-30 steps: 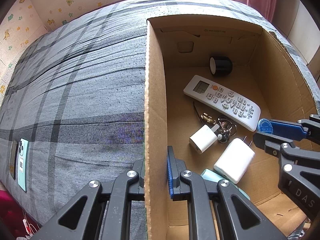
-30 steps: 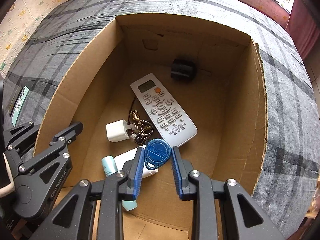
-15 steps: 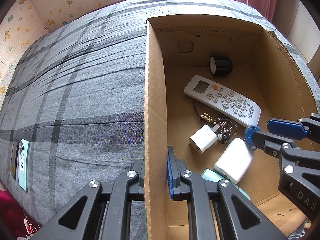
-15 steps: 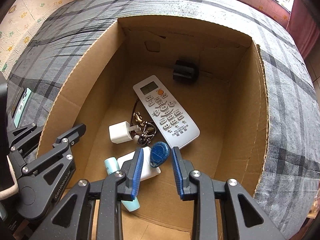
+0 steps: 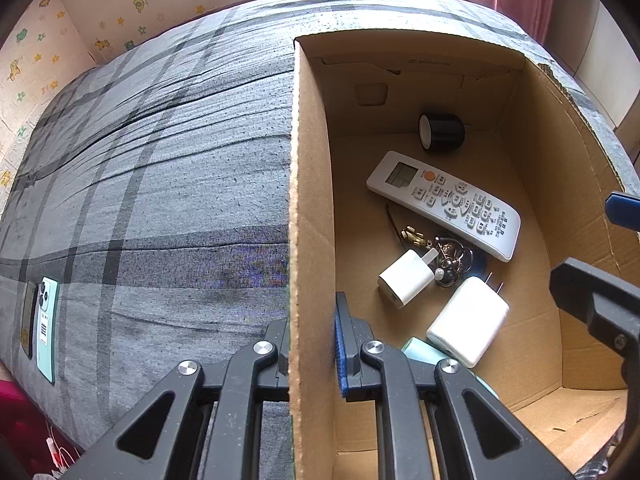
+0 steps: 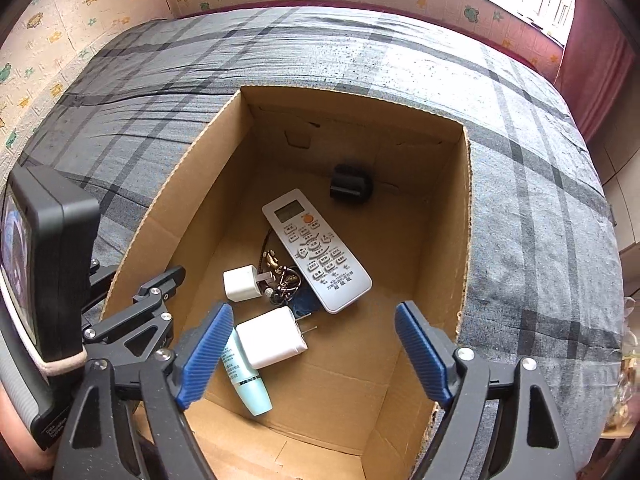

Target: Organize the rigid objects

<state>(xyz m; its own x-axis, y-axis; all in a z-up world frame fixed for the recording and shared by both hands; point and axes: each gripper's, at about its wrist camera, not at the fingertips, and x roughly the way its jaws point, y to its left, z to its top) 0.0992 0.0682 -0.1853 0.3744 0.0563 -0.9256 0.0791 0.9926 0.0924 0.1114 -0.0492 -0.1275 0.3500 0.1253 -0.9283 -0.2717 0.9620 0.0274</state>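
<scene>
- Supporting surface: a bed (image 6: 400, 60) covered with a grey sheet crossed by darker plaid stripes; the fabric shows fine creases.
- Resting directly on it: an open cardboard box (image 6: 466, 216), standing upright, top open, walls intact with ragged cut edges.
- Also directly on it: a mint-green phone (image 5: 46, 320) lying flat near the bed's edge, well apart from the box, a barcode sticker on its back.
- A dark, flat item lies just beside the phone; its kind cannot be told.
</scene>
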